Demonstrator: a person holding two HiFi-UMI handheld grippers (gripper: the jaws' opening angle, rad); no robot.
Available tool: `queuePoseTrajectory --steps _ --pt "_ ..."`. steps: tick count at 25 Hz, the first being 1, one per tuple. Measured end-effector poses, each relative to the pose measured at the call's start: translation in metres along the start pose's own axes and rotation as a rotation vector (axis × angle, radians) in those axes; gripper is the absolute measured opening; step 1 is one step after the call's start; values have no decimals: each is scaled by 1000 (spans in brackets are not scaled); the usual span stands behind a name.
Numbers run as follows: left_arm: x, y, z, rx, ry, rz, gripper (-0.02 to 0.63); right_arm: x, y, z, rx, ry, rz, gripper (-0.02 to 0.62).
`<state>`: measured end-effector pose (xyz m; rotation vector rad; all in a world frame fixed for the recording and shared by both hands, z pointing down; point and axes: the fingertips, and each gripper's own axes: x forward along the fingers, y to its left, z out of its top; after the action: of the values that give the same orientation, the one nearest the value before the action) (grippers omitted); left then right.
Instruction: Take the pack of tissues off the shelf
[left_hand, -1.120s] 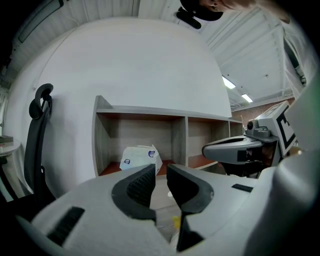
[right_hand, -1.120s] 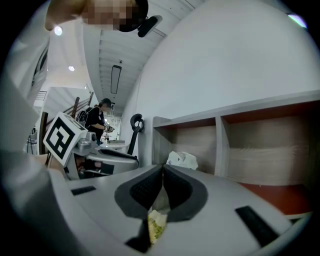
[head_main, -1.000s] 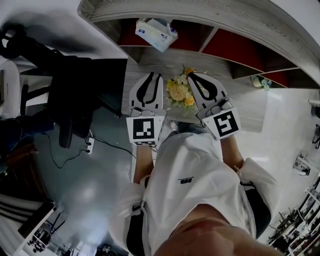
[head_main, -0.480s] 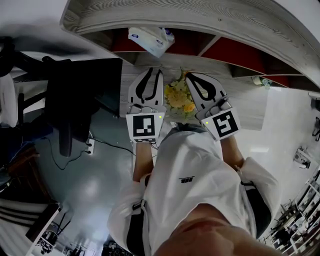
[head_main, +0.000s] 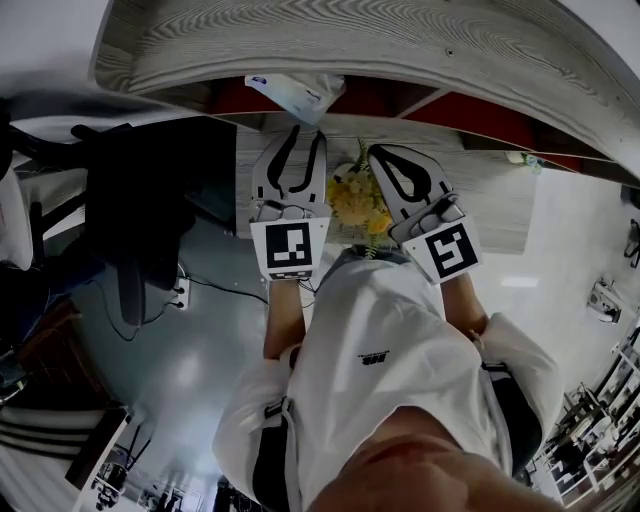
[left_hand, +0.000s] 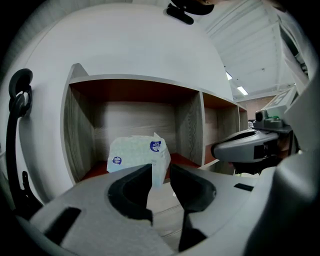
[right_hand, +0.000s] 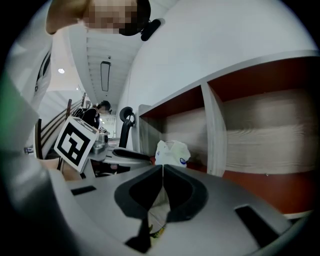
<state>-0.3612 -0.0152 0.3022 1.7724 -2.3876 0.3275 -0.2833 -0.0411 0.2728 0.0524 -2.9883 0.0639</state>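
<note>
We align the empty left gripper (left_hand: 161, 167), jaws just opening partway, to admit the pack of tissues (left_hand: 134, 156); right gripper (right_hand: 163, 167) closed, empty

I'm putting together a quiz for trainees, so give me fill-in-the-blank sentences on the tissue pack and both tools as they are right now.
1. The left tool's jaws stand ____, with the pack of tissues beyond their tips.
2. The right tool's jaws are ____, with nothing held.
3. In the head view, yellow ____ stand between the two tools.

Missing words: open; shut; flowers.

Note: the left tool's jaws have just been opening, and nothing is between them.
</note>
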Motion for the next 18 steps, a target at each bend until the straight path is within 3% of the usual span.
queuePoseTrajectory --steps 14,18 --pt "32 -1 -3 13 21 -37 130 11 -18 -9 38 16 -32 26" --pt "33 6 -6 -12 28 -14 47 14 -20 -10 45 17 -36 26"
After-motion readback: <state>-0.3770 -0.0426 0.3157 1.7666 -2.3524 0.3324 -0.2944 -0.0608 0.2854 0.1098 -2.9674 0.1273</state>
